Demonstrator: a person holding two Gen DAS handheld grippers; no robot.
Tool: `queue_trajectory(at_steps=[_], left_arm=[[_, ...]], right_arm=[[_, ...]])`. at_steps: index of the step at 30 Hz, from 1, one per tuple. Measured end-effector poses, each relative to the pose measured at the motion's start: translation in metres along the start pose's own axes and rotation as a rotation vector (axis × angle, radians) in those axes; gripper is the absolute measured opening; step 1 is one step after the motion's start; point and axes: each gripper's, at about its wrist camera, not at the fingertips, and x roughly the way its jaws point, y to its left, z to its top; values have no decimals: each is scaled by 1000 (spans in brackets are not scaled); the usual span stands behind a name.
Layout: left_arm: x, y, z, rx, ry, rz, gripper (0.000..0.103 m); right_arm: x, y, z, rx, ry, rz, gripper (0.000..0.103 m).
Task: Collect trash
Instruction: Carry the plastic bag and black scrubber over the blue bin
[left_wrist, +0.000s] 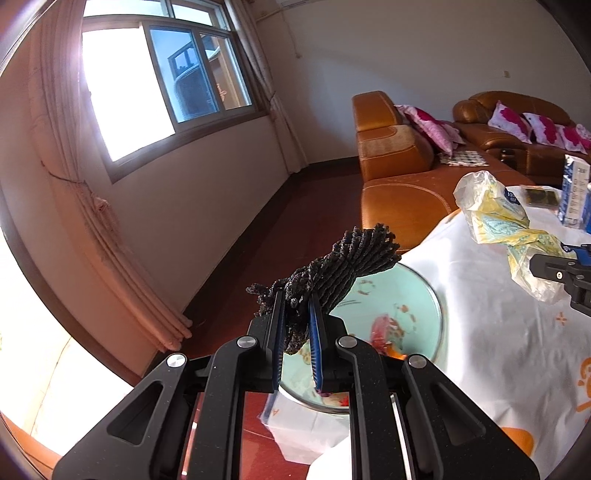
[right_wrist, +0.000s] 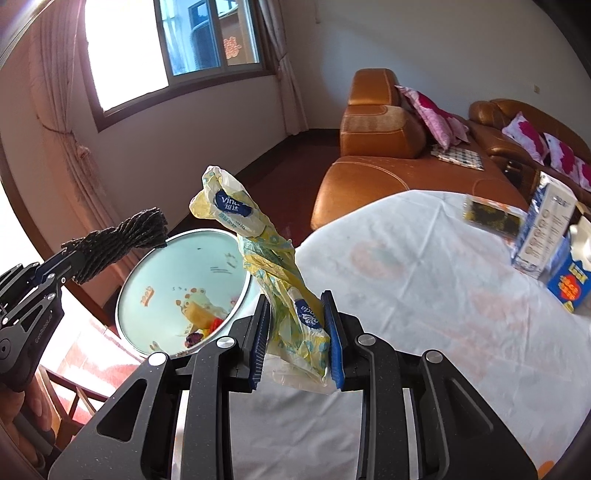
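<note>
My left gripper (left_wrist: 297, 325) is shut on a bundle of dark twisted cord (left_wrist: 343, 266) and holds it in the air over the near rim of a pale green trash bin (left_wrist: 424, 317). The cord also shows in the right wrist view (right_wrist: 122, 240), above the bin (right_wrist: 155, 273). My right gripper (right_wrist: 297, 332) is shut on a crumpled yellow and white plastic wrapper (right_wrist: 273, 269), held upright above the table edge just right of the bin. The wrapper also shows in the left wrist view (left_wrist: 498, 218). The bin holds some coloured scraps.
A table with a white printed cloth (right_wrist: 424, 295) lies to the right. Blue and white cartons (right_wrist: 546, 236) and a small dark packet (right_wrist: 487, 214) stand at its far right. An orange leather sofa (right_wrist: 388, 147) with pink cushions is behind. A wooden chair (right_wrist: 74, 398) is at lower left.
</note>
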Motion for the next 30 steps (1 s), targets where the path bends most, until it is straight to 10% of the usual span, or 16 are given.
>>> queue_trajectory(at_steps=[30], left_arm=[[26,40,-6,-65,62,112,12]], right_arm=[[47,55,21,-116,51,48,29]])
